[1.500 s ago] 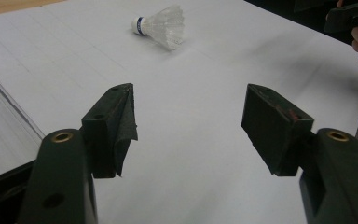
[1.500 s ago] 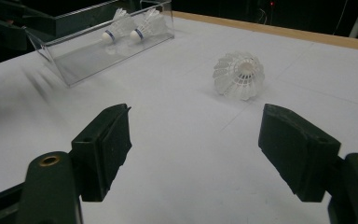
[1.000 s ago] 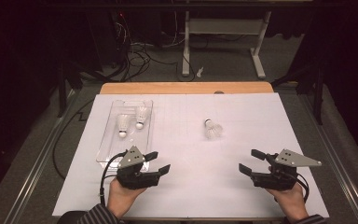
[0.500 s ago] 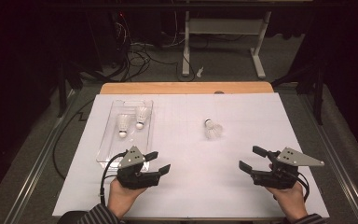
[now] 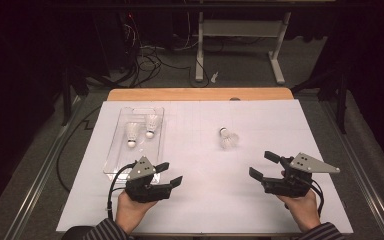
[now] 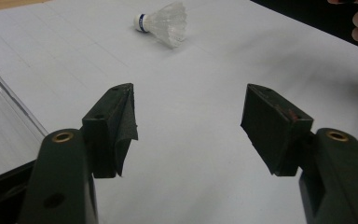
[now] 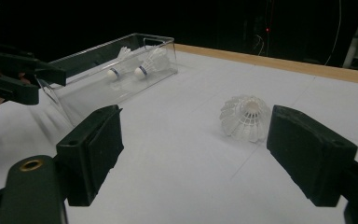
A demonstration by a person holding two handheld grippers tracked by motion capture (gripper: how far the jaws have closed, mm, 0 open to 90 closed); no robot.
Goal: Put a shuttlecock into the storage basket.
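Note:
A loose white shuttlecock [image 5: 227,138] [image 6: 162,21] [image 7: 244,118] lies on its side on the white sheet, right of centre. Two more shuttlecocks [image 5: 132,133] [image 5: 151,124] [image 7: 147,64] lie inside a clear plastic tray [image 5: 115,161] [image 7: 79,95] at the left. My left gripper [image 5: 169,173] [image 6: 189,128] is held open near the tray's near end, nothing between its jaws. My right gripper [image 5: 263,165] [image 7: 193,149] is open too, low at the right front, with the loose shuttlecock some way ahead of it.
A white sheet [image 5: 200,200] covers most of the table, with a wooden edge [image 5: 200,94] at the far side. Beyond the table stand a desk frame [image 5: 240,45] and cables on the floor [image 5: 155,55]. Metal rails [image 5: 40,175] run along both sides.
The right gripper has drifted slightly to the right and nearer the front edge. The left gripper and the shuttlecocks have stayed put.

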